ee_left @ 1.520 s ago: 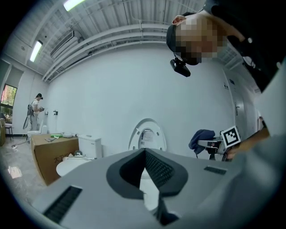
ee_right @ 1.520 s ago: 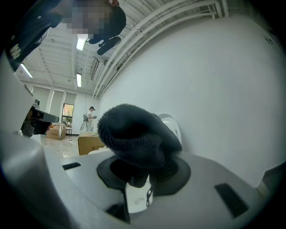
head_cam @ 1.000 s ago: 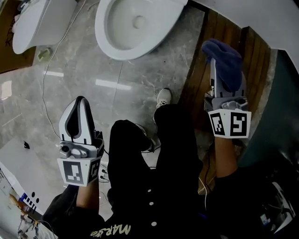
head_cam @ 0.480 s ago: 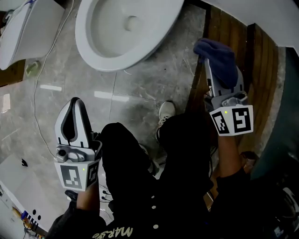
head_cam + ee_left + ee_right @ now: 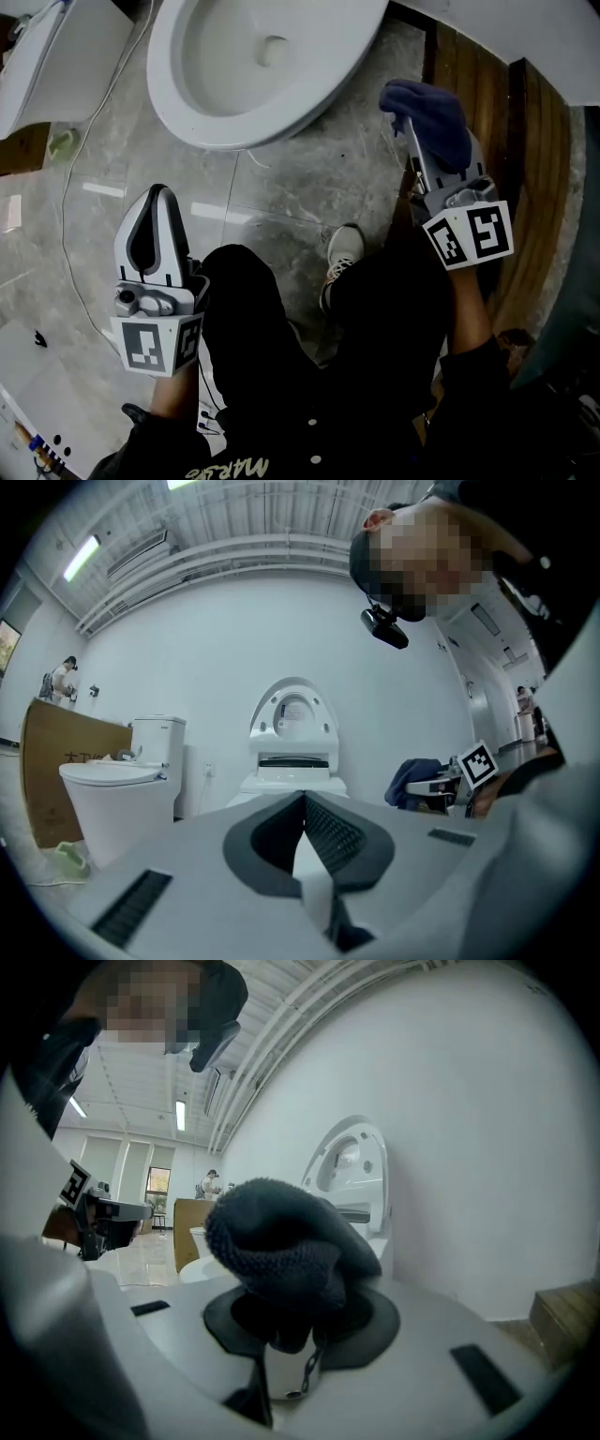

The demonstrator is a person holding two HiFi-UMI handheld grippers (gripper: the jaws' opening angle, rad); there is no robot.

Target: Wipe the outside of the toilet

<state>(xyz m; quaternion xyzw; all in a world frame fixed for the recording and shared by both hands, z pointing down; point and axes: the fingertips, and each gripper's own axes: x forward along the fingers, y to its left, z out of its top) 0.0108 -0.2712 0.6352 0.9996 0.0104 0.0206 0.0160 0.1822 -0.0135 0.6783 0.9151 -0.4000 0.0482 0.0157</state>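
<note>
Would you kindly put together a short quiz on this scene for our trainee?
1. True or false: the left gripper holds the blue cloth.
2. The right gripper is: A open; B shut on the blue cloth; C shut and empty.
3. Fill in: in the head view, the blue cloth is ___ (touching / apart from) the toilet.
Key: 1 false; 2 B; 3 apart from.
</note>
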